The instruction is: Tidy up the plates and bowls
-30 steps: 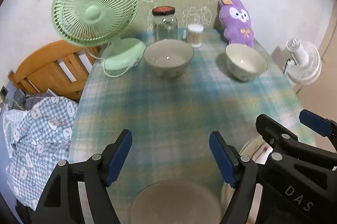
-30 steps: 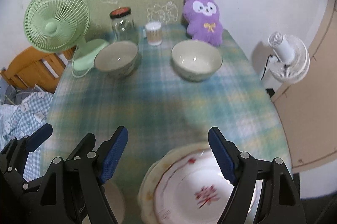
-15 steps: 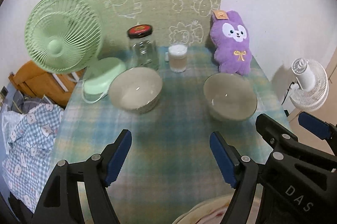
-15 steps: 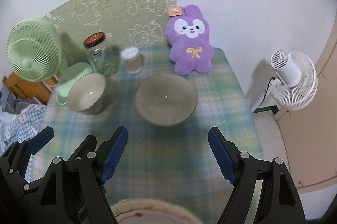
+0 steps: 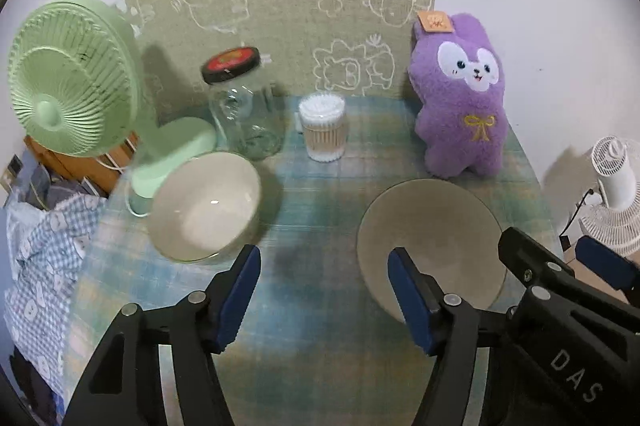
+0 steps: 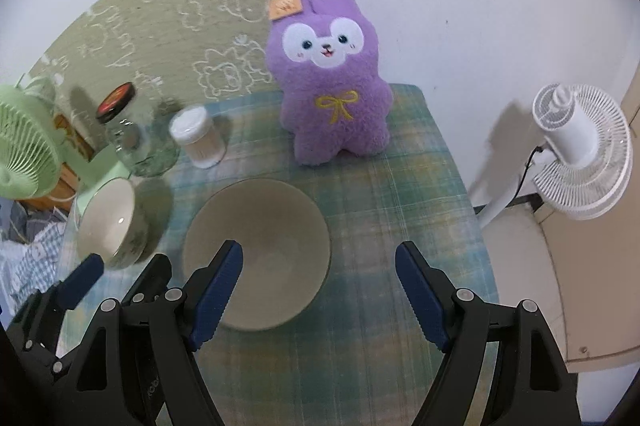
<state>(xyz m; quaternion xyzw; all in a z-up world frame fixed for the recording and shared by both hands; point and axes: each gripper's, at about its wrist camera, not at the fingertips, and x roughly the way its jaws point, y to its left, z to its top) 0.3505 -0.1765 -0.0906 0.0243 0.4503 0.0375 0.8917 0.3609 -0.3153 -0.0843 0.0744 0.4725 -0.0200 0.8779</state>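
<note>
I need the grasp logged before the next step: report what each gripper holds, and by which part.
Nothing is held. The left gripper and right gripper are both open and empty; the right one's left finger is over the near bowl, not closed on it.

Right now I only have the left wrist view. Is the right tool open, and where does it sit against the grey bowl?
Observer: The right tool is open and straddles the rim of the grey bowl: its left finger lines up over the bowl's inside, and its right finger over the tablecloth outside it.
Operator: Does the white bowl have any decoration on its outside?
Observer: Yes. The right wrist view shows the outer wall of the white bowl, and it carries a faint greenish pattern.
</note>
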